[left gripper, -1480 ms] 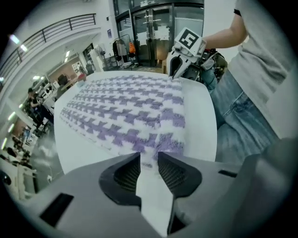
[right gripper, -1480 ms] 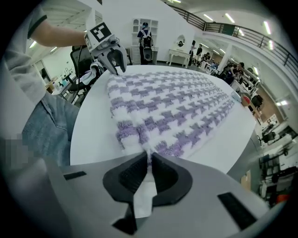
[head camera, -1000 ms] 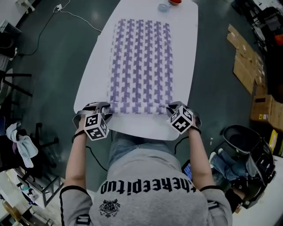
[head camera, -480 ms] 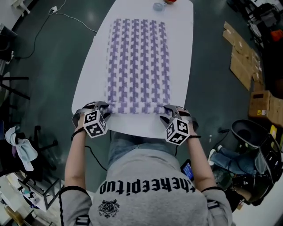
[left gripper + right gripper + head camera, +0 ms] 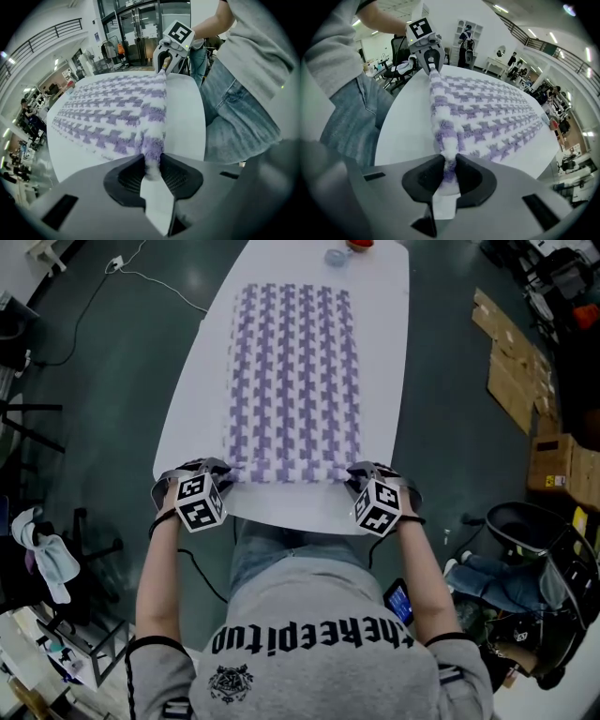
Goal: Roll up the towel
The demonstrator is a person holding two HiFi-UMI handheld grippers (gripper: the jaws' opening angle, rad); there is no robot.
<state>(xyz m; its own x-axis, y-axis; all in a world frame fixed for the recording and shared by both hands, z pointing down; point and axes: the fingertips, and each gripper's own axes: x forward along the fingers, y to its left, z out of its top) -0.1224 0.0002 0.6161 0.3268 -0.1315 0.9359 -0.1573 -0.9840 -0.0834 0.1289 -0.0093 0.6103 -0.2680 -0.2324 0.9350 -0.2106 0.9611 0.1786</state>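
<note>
Clamps left gripper [image 5: 151,171] and right gripper [image 5: 448,172], jaws just closing, on towel [image 5: 295,371] near edge; best rolls forward evenly, corners level.

1. One purple-and-white houndstooth terry towel [image 5: 295,371].
2. One white oval desk [image 5: 386,381].
3. Two grey grippers with marker cubes: left gripper [image 5: 225,474], right gripper [image 5: 354,476].
4. One small bluish round object [image 5: 335,255]; one small red object [image 5: 360,243].

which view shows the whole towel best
The head view: the towel lies flat on the white table, its whole length visible, near edge rolled. The gripper views show it foreshortened from that rolled edge, whose ends the left claw and right claw pinch, having just closed further.
</note>
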